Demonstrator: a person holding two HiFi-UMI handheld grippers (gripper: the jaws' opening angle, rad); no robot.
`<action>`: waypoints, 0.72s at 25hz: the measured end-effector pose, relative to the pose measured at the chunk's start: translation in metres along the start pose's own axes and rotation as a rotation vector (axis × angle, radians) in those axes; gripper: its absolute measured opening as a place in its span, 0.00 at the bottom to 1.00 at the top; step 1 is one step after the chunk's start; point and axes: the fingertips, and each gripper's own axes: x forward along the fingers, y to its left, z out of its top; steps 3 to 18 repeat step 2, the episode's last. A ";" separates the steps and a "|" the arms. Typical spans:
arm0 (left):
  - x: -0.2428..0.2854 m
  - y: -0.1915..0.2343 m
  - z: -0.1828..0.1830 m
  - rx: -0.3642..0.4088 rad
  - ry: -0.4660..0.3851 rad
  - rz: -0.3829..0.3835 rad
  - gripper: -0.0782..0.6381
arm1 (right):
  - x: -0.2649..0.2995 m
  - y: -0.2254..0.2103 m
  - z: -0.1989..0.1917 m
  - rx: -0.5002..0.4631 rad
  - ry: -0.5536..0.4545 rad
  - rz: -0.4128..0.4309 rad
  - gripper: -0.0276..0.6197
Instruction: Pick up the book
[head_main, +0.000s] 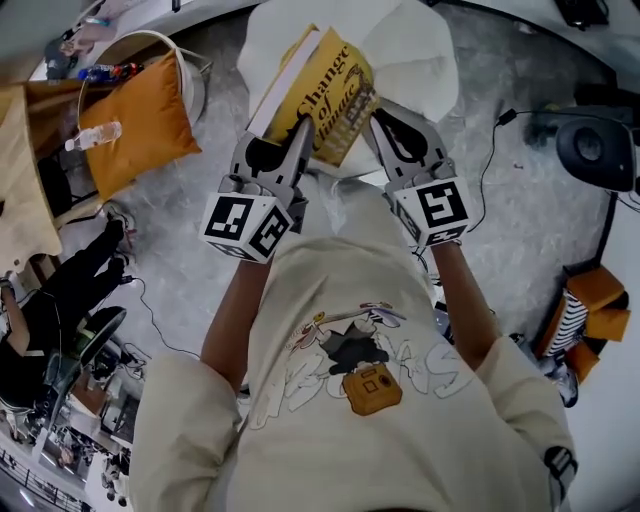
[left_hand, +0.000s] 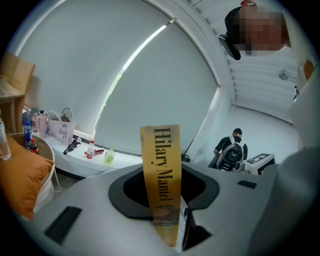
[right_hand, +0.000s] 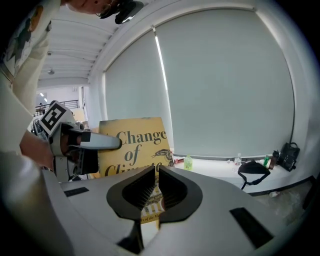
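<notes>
1. My left gripper (head_main: 292, 135) is clamped on the book (head_main: 325, 95) at its spine. In the left gripper view the yellow spine, printed "Hilary Mantel", stands upright between my two fingers (left_hand: 100, 210). They sit partway apart, and the book's thickness fills the gap.
2. My right gripper (head_main: 380, 115) is closed almost to nothing. Its ribbed pads (right_hand: 135, 192) nip a thin yellow edge low on the book. In the right gripper view the front cover, titled "Change of Climate", rises just beyond them.
3. The book hangs in the air, carried only by my two grippers. It is tilted, with the front cover turned up toward my head and the white page edges showing along its left side.
4. In the head view a white rounded surface (head_main: 420, 50) shows behind the book.
5. My grippers sit side by side at the book's near edge, left at its near-left corner and right at its near-right corner. Their marker cubes (head_main: 245, 225) point back toward my chest.
6. At the left of the head view an orange cushion (head_main: 135, 125) fills a white chair (head_main: 195, 85), and a clear bottle (head_main: 92, 137) lies on the cushion.
7. In the left gripper view a ledge (left_hand: 120, 162) under a pale blind (left_hand: 150, 75) carries small bottles, among them a green one (left_hand: 109, 156). A person with a backpack (left_hand: 231, 152) stands to the right.
8. In the right gripper view a black bag (right_hand: 252, 170) rests on the ledge.
</notes>
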 end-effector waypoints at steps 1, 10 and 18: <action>-0.003 -0.005 0.005 0.000 -0.004 0.000 0.31 | -0.005 0.003 0.005 -0.002 -0.002 0.007 0.11; -0.005 -0.009 0.010 0.001 -0.008 0.000 0.31 | -0.009 0.005 0.009 -0.004 -0.005 0.014 0.11; -0.005 -0.009 0.010 0.001 -0.008 0.000 0.31 | -0.009 0.005 0.009 -0.004 -0.005 0.014 0.11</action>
